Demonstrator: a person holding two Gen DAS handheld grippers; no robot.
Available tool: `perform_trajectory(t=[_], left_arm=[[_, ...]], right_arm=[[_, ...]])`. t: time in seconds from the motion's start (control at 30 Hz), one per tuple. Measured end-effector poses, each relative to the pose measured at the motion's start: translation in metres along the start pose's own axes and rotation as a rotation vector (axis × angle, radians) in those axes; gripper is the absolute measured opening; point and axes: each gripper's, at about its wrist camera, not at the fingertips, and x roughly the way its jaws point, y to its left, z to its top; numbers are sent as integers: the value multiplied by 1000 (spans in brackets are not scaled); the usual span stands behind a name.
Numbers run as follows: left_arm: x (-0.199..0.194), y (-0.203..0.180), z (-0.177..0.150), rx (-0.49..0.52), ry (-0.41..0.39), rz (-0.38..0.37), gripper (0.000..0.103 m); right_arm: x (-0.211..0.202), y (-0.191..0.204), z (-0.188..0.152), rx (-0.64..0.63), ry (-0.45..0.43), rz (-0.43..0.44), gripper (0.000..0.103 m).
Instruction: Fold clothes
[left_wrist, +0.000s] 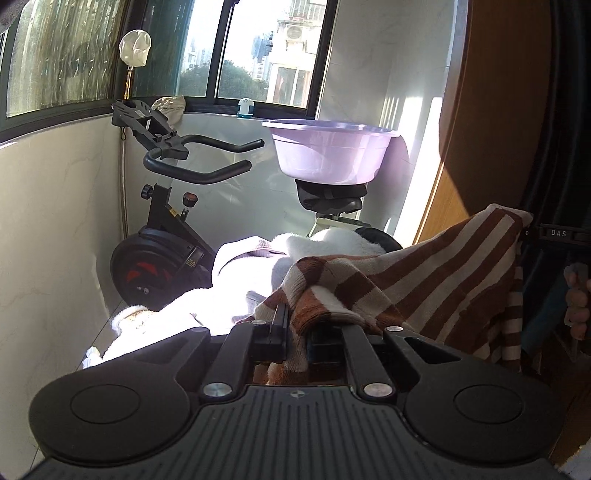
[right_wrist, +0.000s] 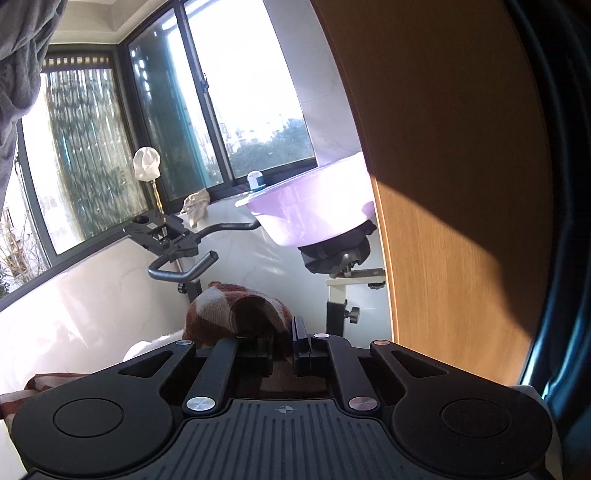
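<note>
A brown-and-cream striped knit garment (left_wrist: 424, 280) hangs stretched between my two grippers. My left gripper (left_wrist: 299, 325) is shut on one bunched edge of it, low in the left wrist view. The cloth rises to the right, where the other gripper holds its far corner (left_wrist: 524, 225). In the right wrist view my right gripper (right_wrist: 273, 332) is shut on a folded lump of the same striped garment (right_wrist: 236, 310), which bulges over the left finger. A pile of white and pale clothes (left_wrist: 236, 280) lies below and behind the striped garment.
A black exercise bike (left_wrist: 173, 236) stands against the tiled wall, with a lilac plastic basin (left_wrist: 328, 151) resting on its saddle. A wooden door panel (right_wrist: 454, 184) fills the right side. Windows run along the back. A grey garment (right_wrist: 18, 74) hangs at top left.
</note>
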Motion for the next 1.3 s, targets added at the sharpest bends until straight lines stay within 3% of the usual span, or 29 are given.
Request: perform_trajectory(t=[0.1,0.2,0.37,0.5,0.6,0.67,0.73,0.8,0.83,0.87,0.97,1.17,1.3], left_arm=[[0,3,11,-42,-21,-48,9],[24,5,4,-31,21,-8,12],[62,3,-31,71,124,18,56],[69,-3,-40,147,108,24,65],[74,-7,-43,207,88,47,77],[78,-11,-44,254,72,73,91],[81,-15,-44,288,59,95,96],[75,-14,-41,252,47,85,87],[67,-12,-38,200,36,75,29],[58,-10,-35,149,25,64,9],[33,-5,-27,-7,-7,33,9],[-18,6,-10,-319,-71,-29,9],[-52,0,2,-406,-180,-27,9]], right_arm=[[-6,-4,11,-19,-4,9,8],[2,-4,5,-53,36,0,8],[15,3,-18,-85,108,8,9],[19,4,-27,-89,125,-7,10],[24,4,-30,-94,137,-12,16],[30,5,-33,-106,148,-19,19],[36,5,-37,-120,160,-31,19],[43,4,-41,-118,173,-37,20],[46,4,-43,-102,178,-35,20],[48,3,-44,-82,183,-34,17],[43,2,-38,-38,162,-3,9],[11,5,-5,33,61,162,8],[-13,18,32,-21,-26,300,8]])
